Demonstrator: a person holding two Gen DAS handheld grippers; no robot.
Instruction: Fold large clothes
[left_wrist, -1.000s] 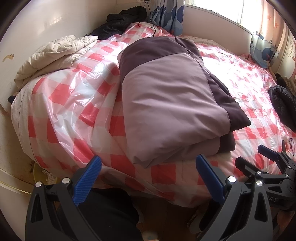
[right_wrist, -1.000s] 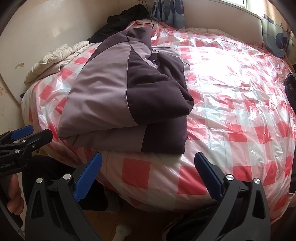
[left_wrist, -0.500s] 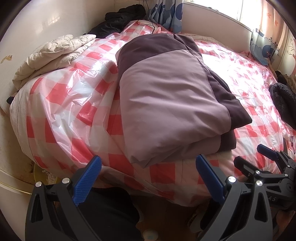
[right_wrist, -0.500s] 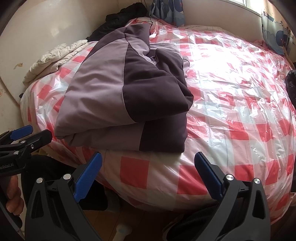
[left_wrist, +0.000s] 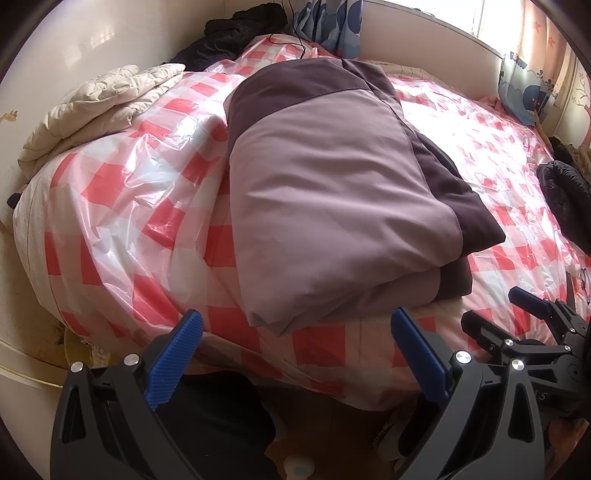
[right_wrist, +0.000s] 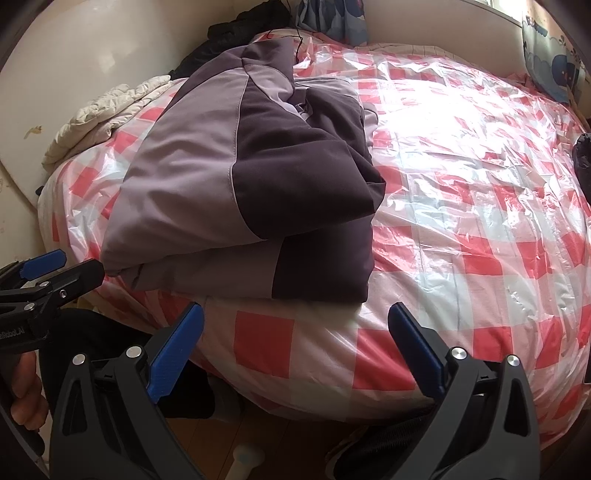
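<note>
Jacket (left_wrist: 332, 192) looks pretty much folded imo: two-tone purple, stacked in layers near the front edge of the bed (left_wrist: 122, 206), lying on the red-check plastic cover. Both claws are pulled back off the edge w/ nothing in them: left claw (left_wrist: 295, 354) jaws spread wide, right claw (right_wrist: 295, 347) same, wide open and empty. What's left, prob just squaring up the right side, where the dark layer (right_wrist: 314, 155) sits bunched. Can't see the jacket's far end properly, sleeves are tucked inside somewhere, and the cream quilt (left_wrist: 99, 103) plus dark clothes (left_wrist: 236, 33) at the back are too warped by the fisheye to tell if they're folded.
</note>
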